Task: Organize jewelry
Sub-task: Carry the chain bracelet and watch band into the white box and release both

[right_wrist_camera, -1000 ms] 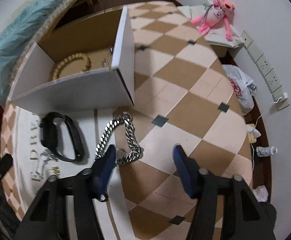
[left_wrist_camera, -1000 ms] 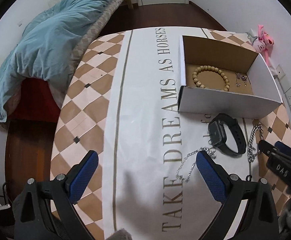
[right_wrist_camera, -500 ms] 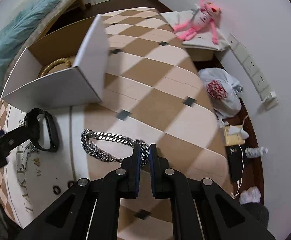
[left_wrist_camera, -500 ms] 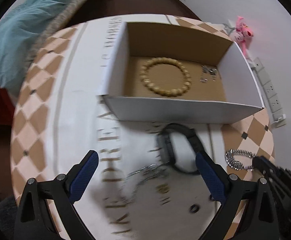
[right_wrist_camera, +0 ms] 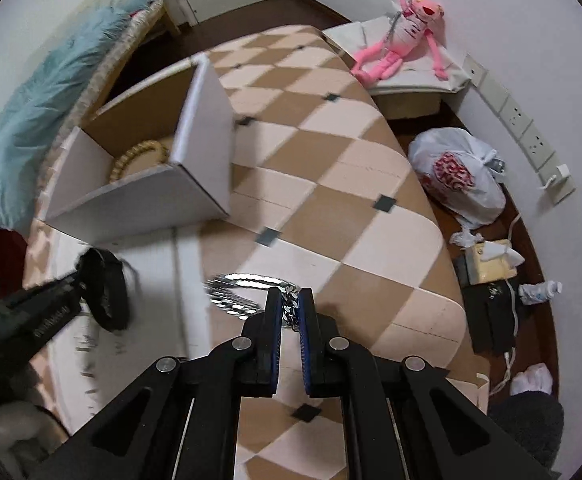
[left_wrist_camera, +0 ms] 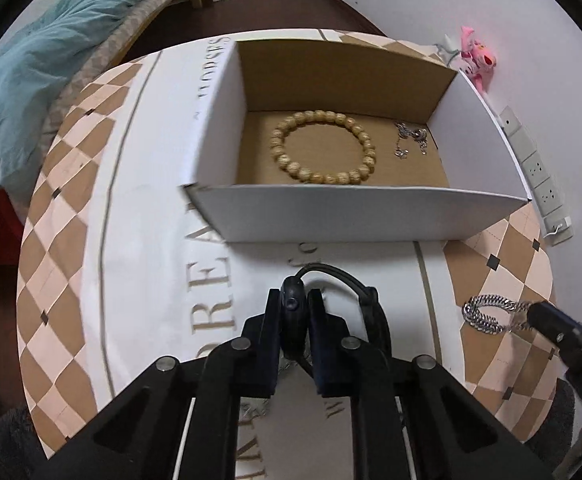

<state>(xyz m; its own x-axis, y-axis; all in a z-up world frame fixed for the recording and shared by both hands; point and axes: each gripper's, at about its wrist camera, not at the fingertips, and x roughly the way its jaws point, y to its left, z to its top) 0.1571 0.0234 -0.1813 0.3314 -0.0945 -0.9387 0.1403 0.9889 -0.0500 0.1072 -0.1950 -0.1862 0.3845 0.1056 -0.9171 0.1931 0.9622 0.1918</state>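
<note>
1. Since the frame one second earlier, both grippers had gone from spread to clamped: the left gripper (left_wrist_camera: 294,307) had closed on the black watch band (left_wrist_camera: 345,280), and the right gripper (right_wrist_camera: 290,309) on the silver chain bracelet (right_wrist_camera: 235,292).
2. Left gripper pose: it pointed forward and down toward the box, with the jaws pressed against the band's near end. The rest of the band looped ahead and to the right of the fingertips.
3. Right gripper pose: the jaws pinched one end of the chain, and the remaining links trailed left of the fingertips, blurred.
4. Ahead of the left gripper stood the open cardboard box (left_wrist_camera: 331,216). It held the wooden bead bracelet (left_wrist_camera: 323,146) and a small silver piece (left_wrist_camera: 411,140) just right of the beads.
5. Surface: a checked tablecloth (right_wrist_camera: 331,208) with printed lettering covered the table.
6. Room: a blue quilt (left_wrist_camera: 39,64) lay far left of the left gripper. A pink plush toy (right_wrist_camera: 403,44) and a white plastic bag (right_wrist_camera: 459,176) lay ahead and right of the right gripper.
</note>
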